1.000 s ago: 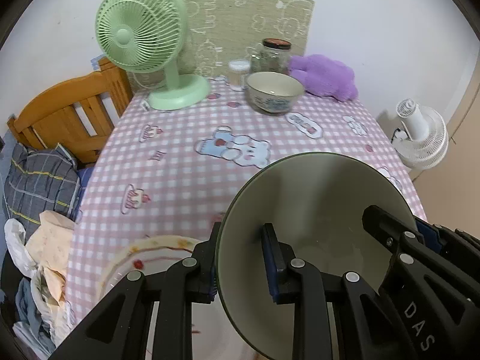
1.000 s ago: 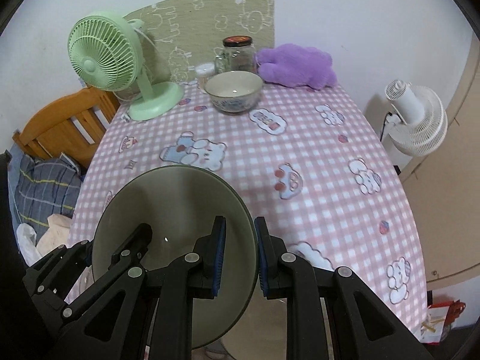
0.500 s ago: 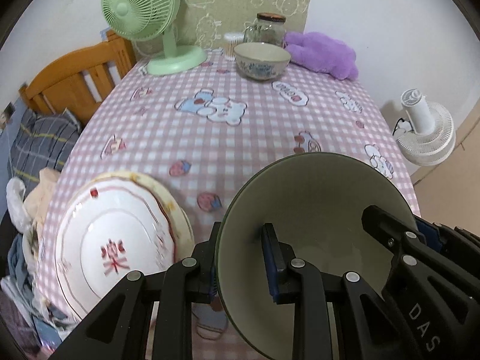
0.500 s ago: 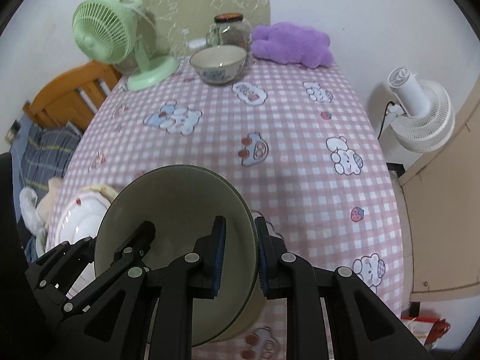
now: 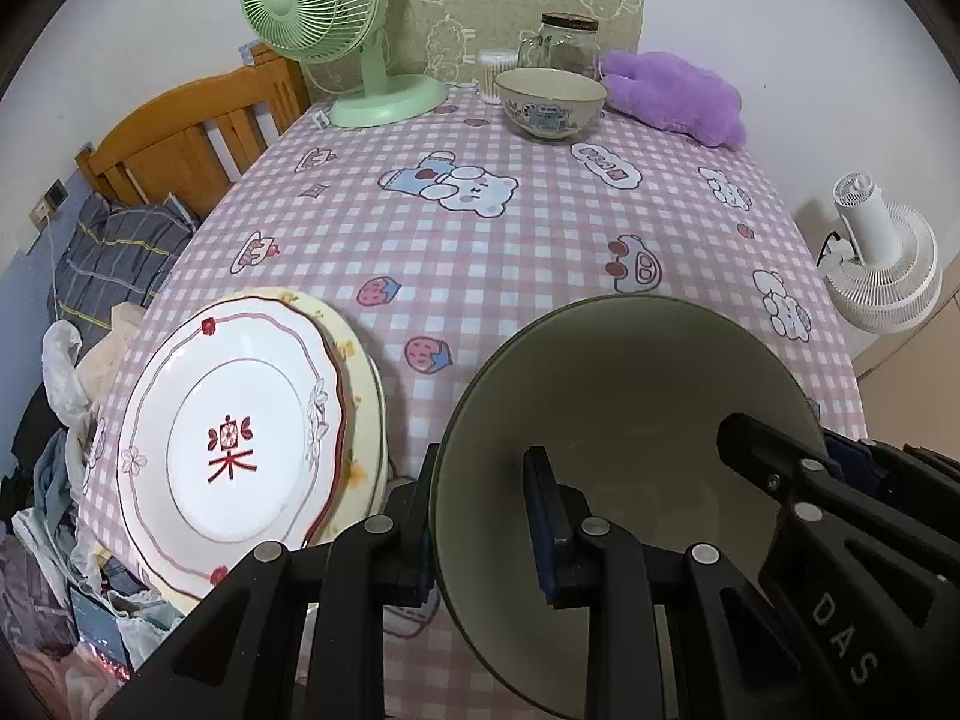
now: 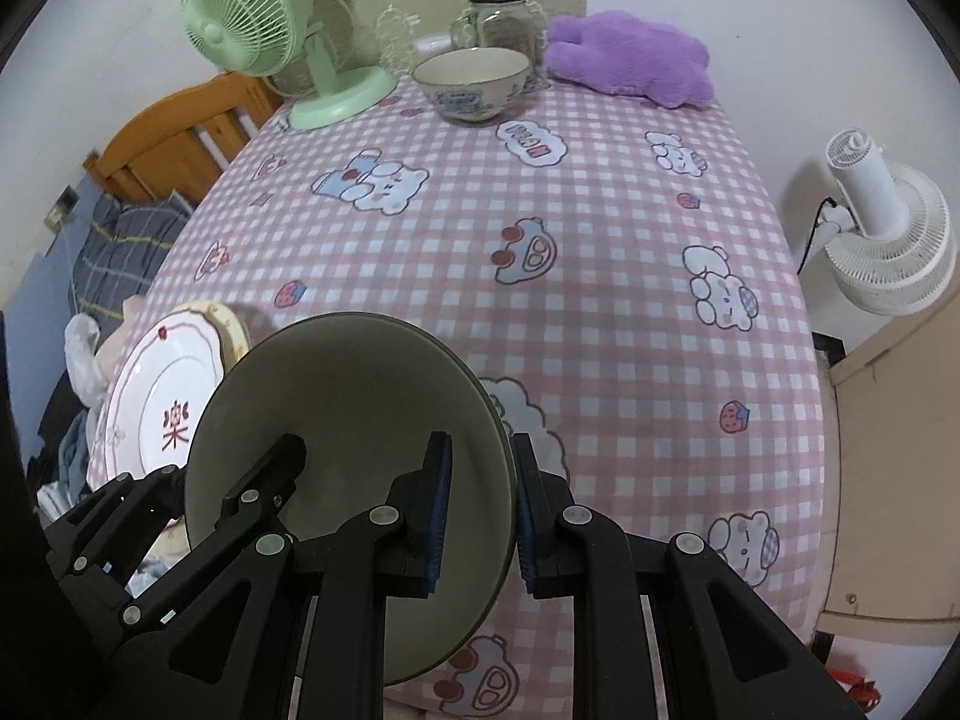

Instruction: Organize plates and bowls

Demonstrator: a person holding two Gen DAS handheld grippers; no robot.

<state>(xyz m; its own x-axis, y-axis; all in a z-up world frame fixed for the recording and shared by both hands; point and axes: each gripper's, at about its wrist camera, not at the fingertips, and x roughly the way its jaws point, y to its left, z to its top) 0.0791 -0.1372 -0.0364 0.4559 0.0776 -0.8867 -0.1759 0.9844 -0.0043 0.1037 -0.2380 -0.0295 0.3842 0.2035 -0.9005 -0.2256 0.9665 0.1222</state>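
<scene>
Olive-green and matte, the big bowl hangs tilted above the near edge of the pink checked tablecloth, carried by both tools at once. The left gripper pinches the bowl's left rim, one blue-padded finger outside the wall and one inside. The right gripper clamps the opposite rim the same way, its pads pressed on either side of the thin wall. Just to the left of the bowl, a white plate with red trim and a red character sits on top of a cream plate, the stack reaching the table's left edge. At the far end stands a small patterned bowl, with a glass jar behind it, a green fan to its left and a purple plush to its right.
</scene>
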